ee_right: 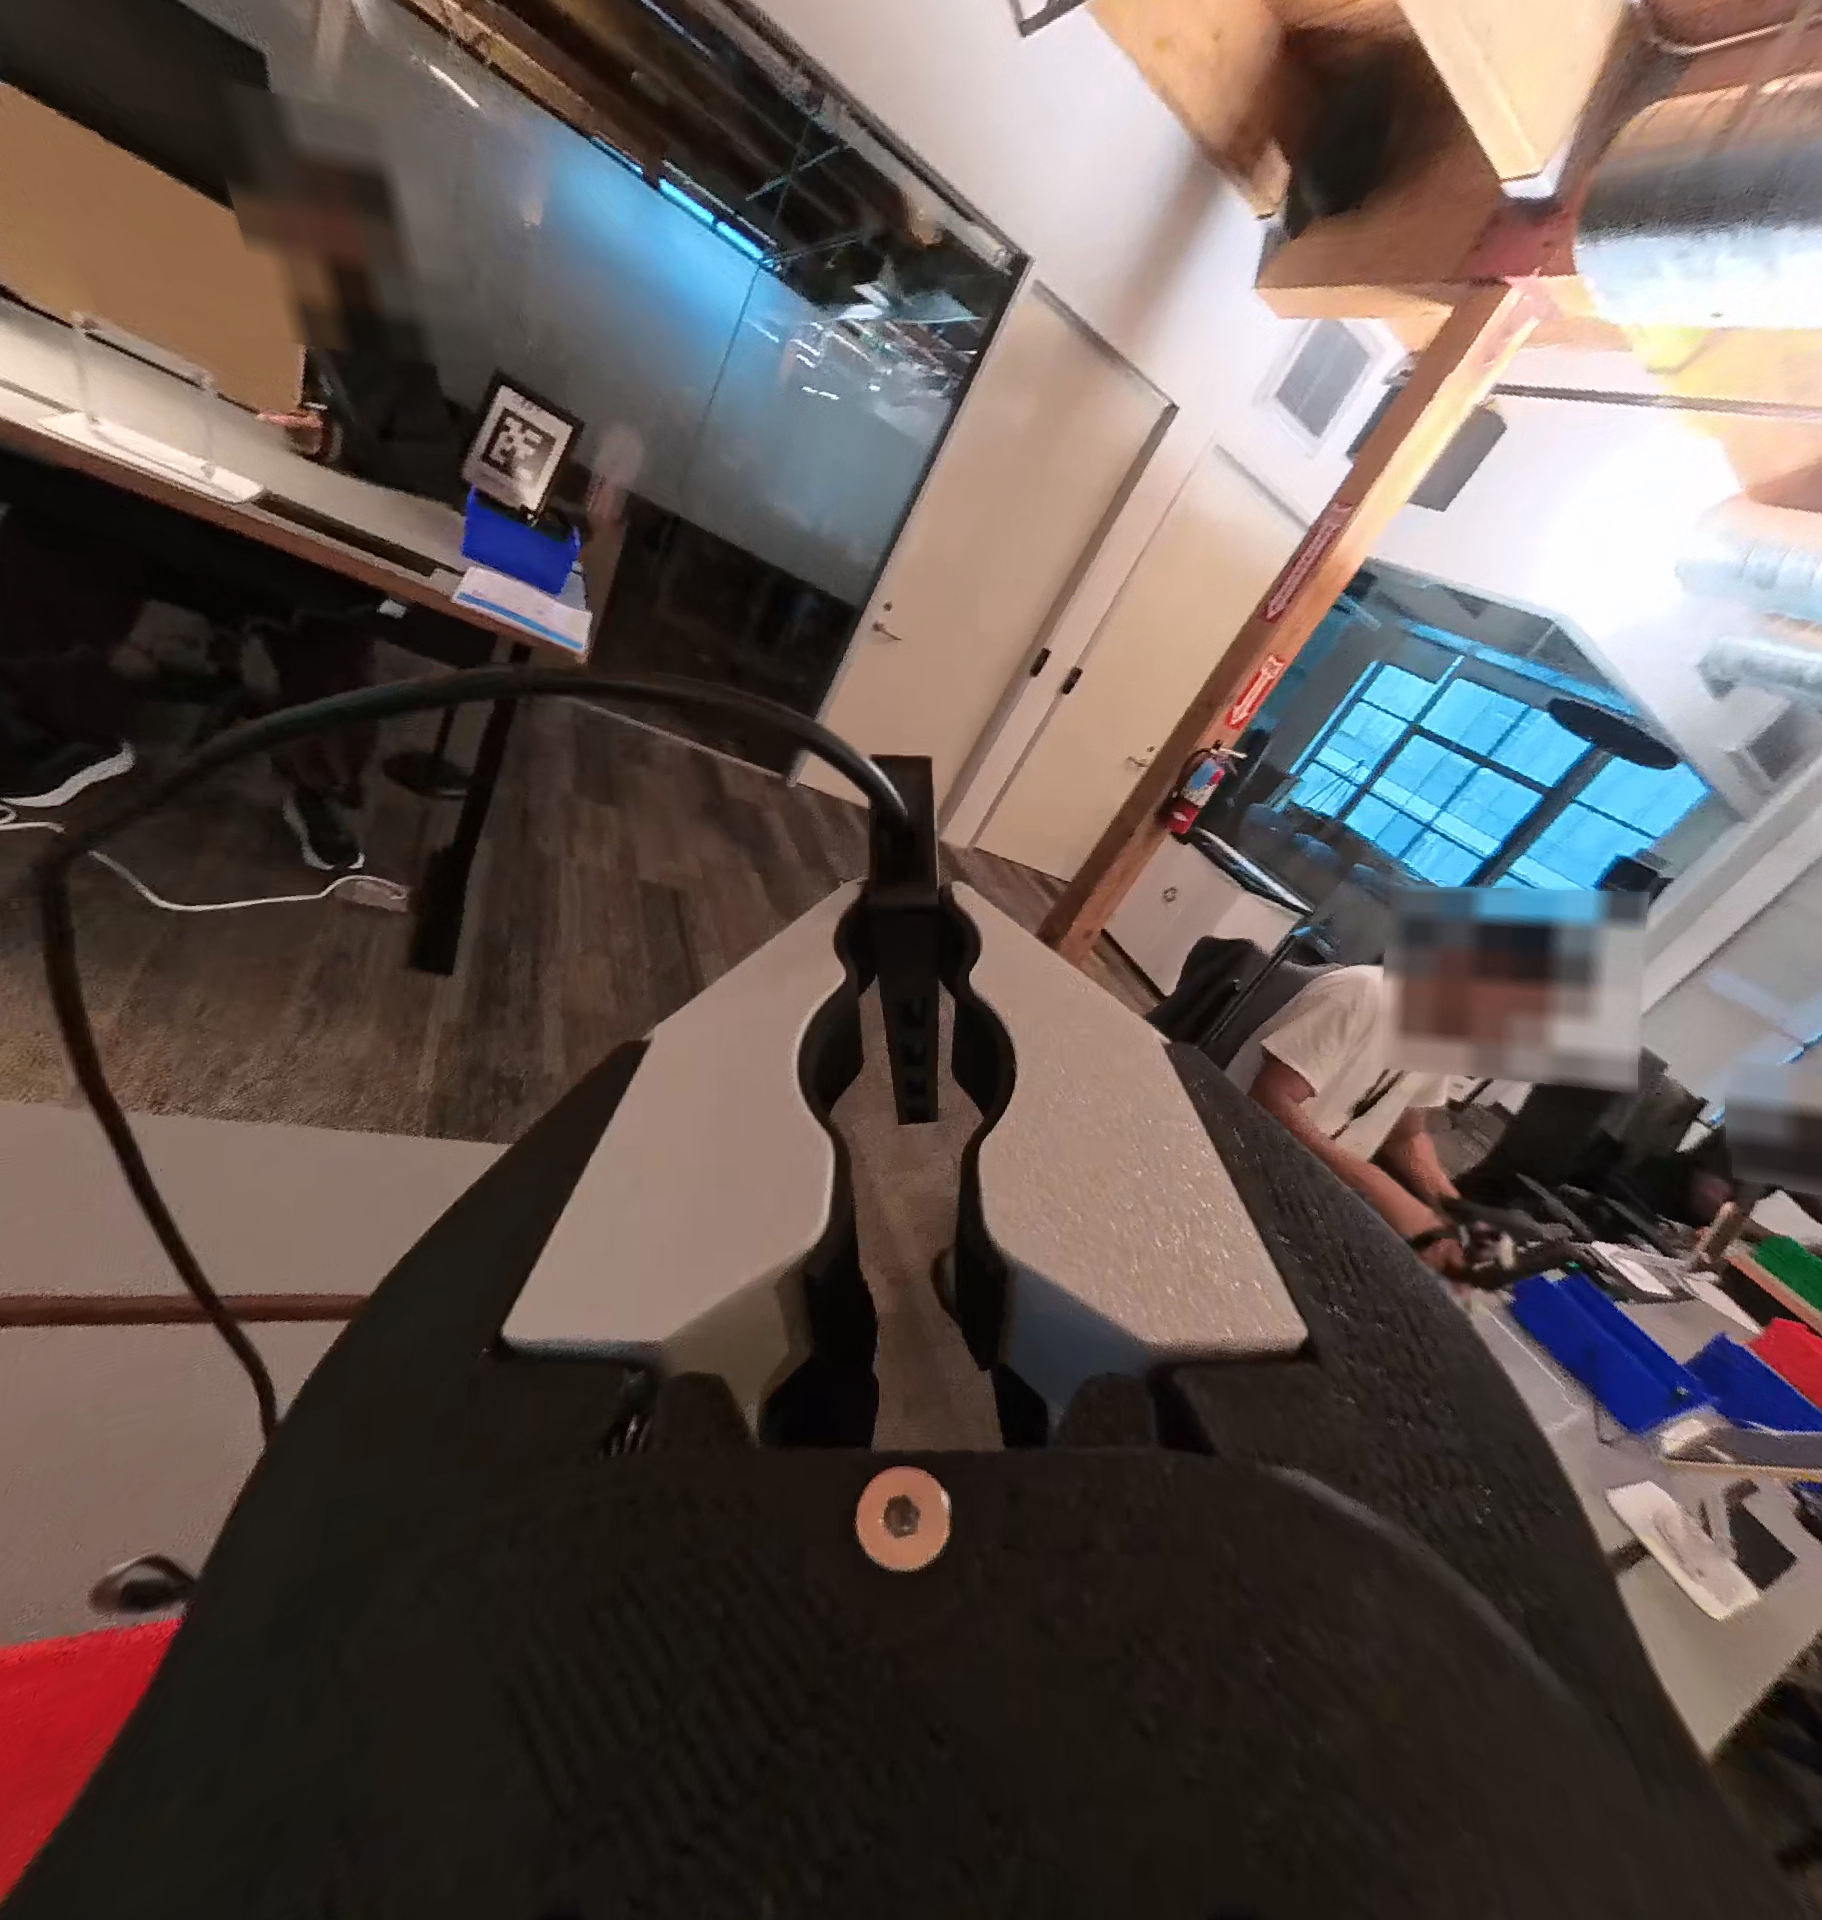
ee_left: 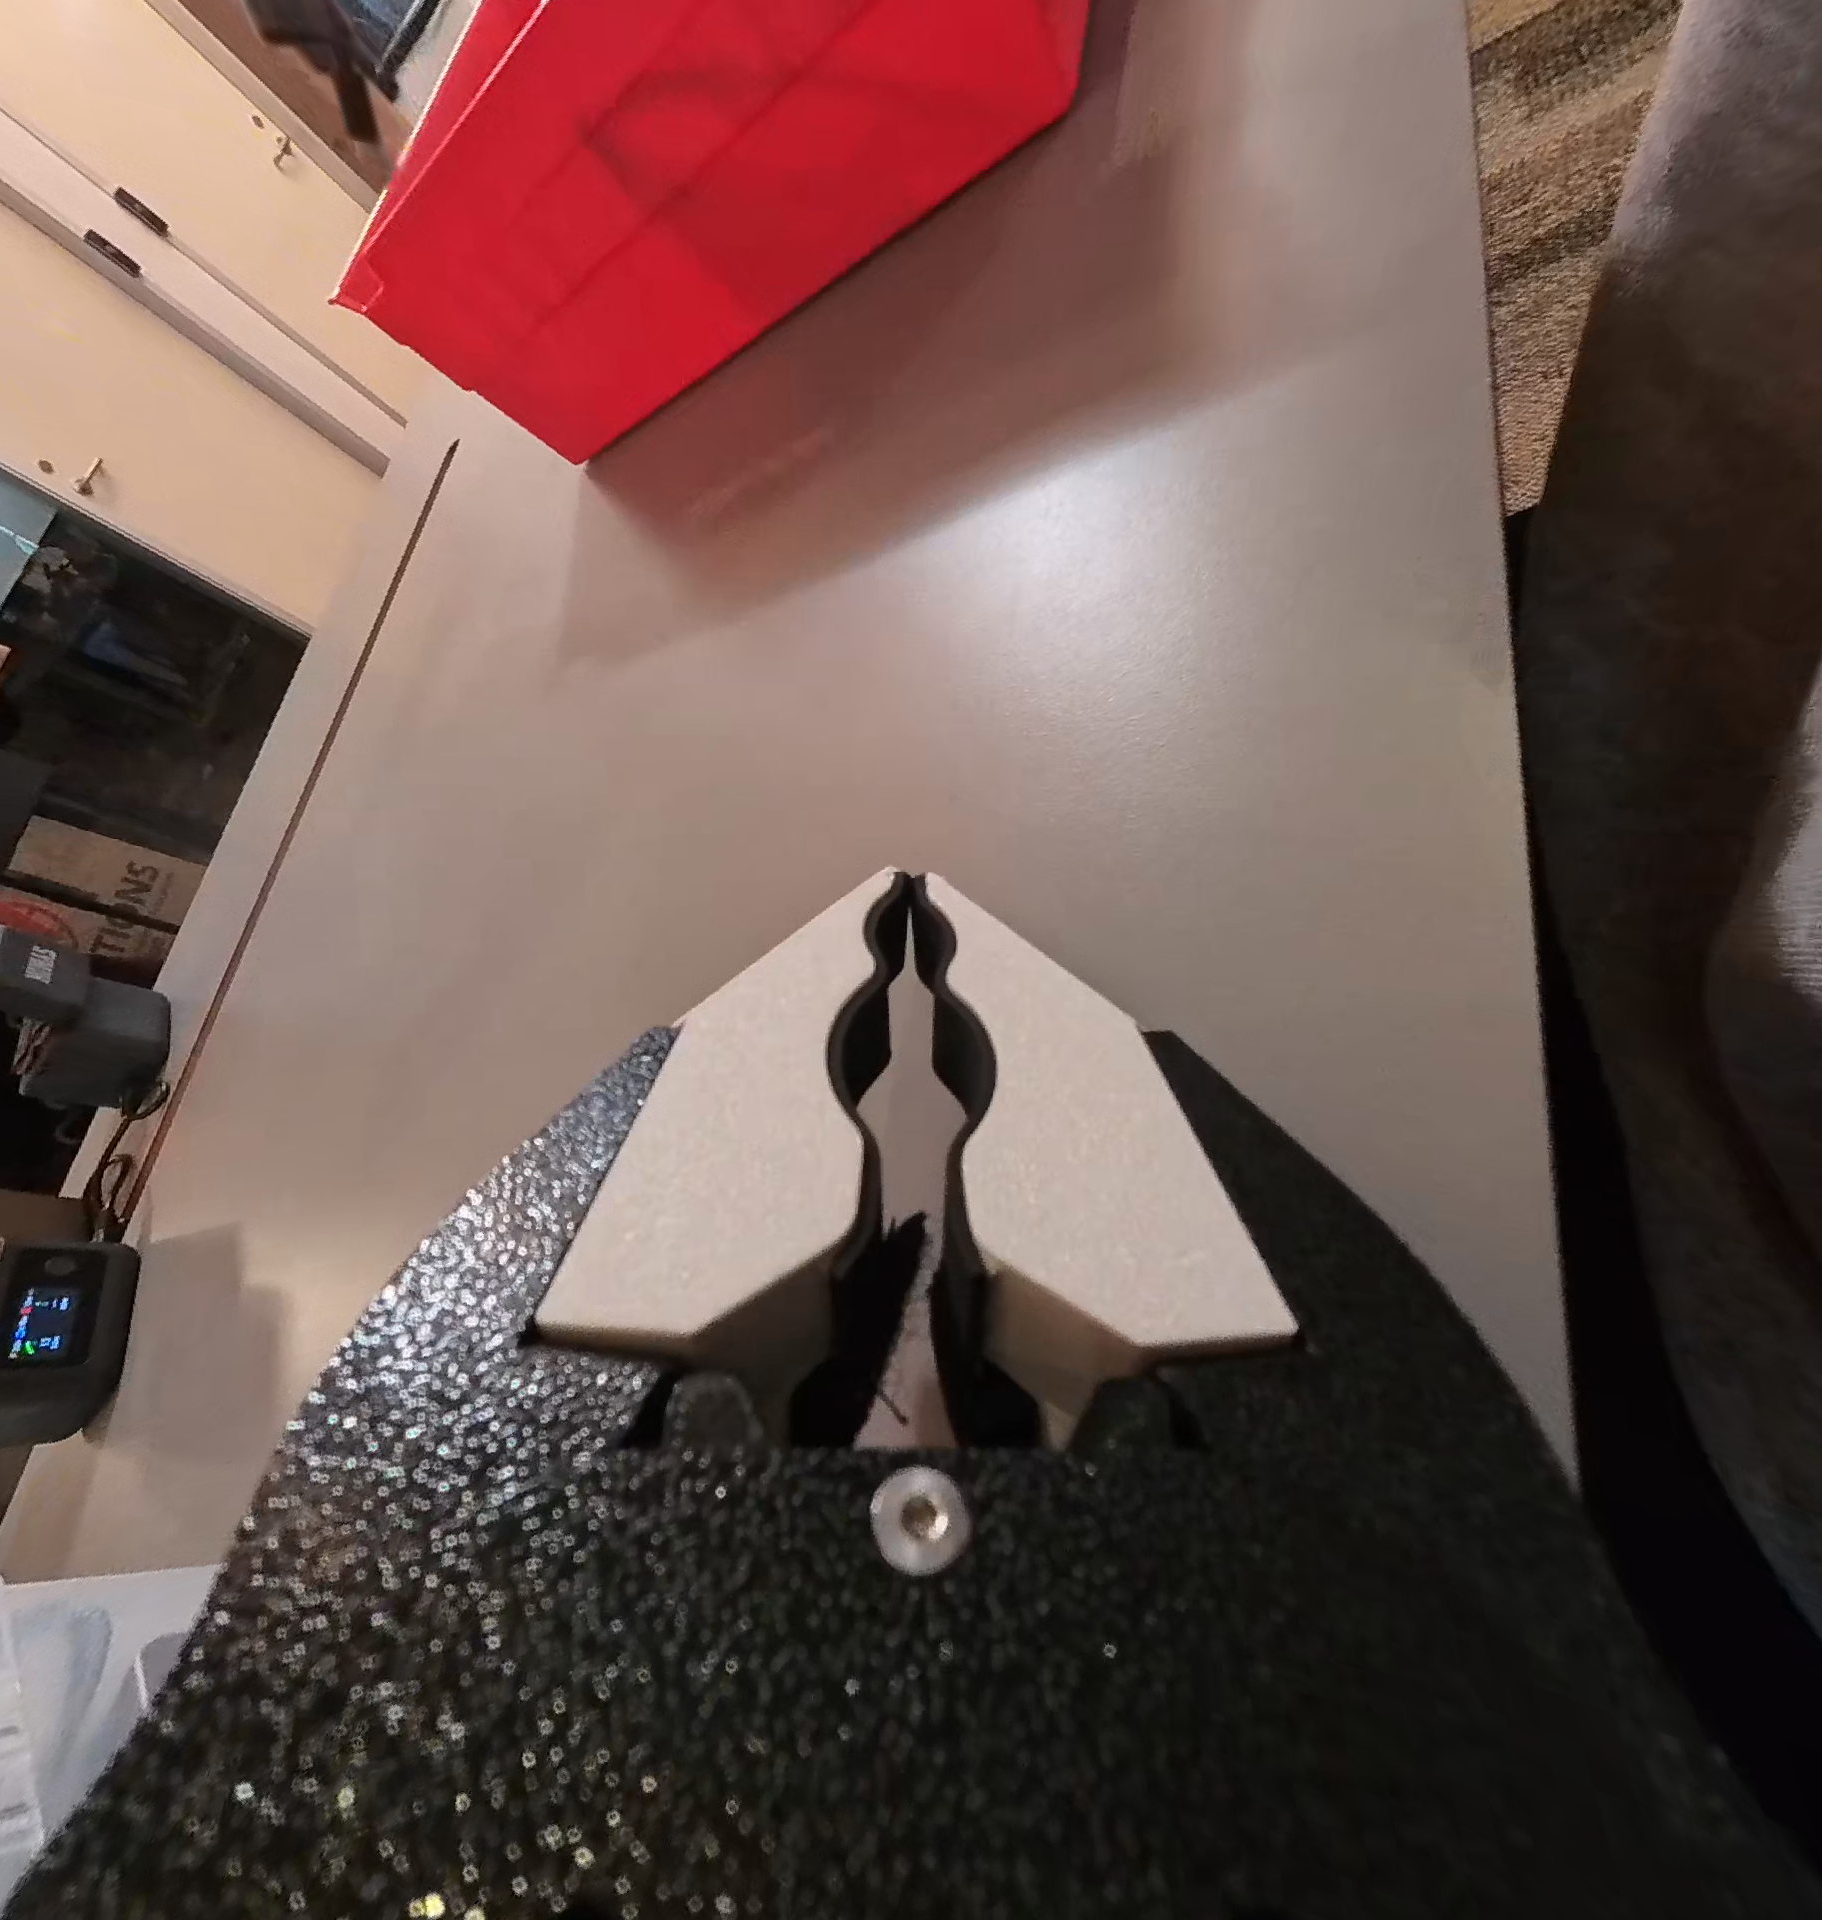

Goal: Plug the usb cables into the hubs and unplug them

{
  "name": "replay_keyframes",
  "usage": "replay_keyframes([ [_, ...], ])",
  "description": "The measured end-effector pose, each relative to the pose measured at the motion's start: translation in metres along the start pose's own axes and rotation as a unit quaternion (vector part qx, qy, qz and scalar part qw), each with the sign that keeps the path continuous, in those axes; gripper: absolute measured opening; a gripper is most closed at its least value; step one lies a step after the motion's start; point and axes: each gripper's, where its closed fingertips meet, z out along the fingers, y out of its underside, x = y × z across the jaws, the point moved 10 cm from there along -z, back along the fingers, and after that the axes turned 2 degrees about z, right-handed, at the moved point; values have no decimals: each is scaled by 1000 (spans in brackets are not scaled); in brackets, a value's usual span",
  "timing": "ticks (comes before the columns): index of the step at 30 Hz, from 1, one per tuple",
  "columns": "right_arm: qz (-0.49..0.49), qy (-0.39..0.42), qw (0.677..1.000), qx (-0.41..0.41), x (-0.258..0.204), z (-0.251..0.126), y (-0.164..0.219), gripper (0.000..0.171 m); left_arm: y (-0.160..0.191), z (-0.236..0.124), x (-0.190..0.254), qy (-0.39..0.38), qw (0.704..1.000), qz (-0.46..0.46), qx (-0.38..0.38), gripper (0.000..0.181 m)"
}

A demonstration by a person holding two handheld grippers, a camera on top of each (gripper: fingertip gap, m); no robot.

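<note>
Holding a black USB hub (ee_right: 905, 977) at its fingertips, right gripper (ee_right: 907, 914) is raised off the table, jaws closed on the hub body. Hub's black cable (ee_right: 263, 727) arcs up and left, then drops toward the near-left table (ee_right: 159, 1195). Left gripper (ee_left: 909, 883) points along the grey tabletop, jaws pressed nearly together, nothing between them. Red bin (ee_left: 720, 208) sits at the far end, well apart from the left gripper.
</note>
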Motion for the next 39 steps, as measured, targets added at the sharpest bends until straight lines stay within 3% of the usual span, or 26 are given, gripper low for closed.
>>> replay_keyframes([
  [7, -5, 11, 1000, 2, 7, -4, -10, 9, 0, 0, 0, -1, 1000, 2, 0, 0],
  [16, -101, -35, 994, -33, -39, 4, 43, 9, 0, 0, 1, -2, 1000, 4, -1, 0],
  [21, -166, -103, 980, -38, -84, 0, 79, 9, 0, 0, 1, -2, 1000, 4, -1, 0],
  [26, -168, -233, 956, -59, -137, -8, 127, 9, 0, 0, 1, -3, 1000, 6, -2, 0],
  [32, -77, -418, 894, -140, -185, -7, 197, 9, -1, 0, 1, -5, 1000, 10, -3, 0],
  [39, -104, -402, 850, -325, -205, 15, 274, 10, -1, 0, 1, -6, 1000, 11, -3, 0],
])
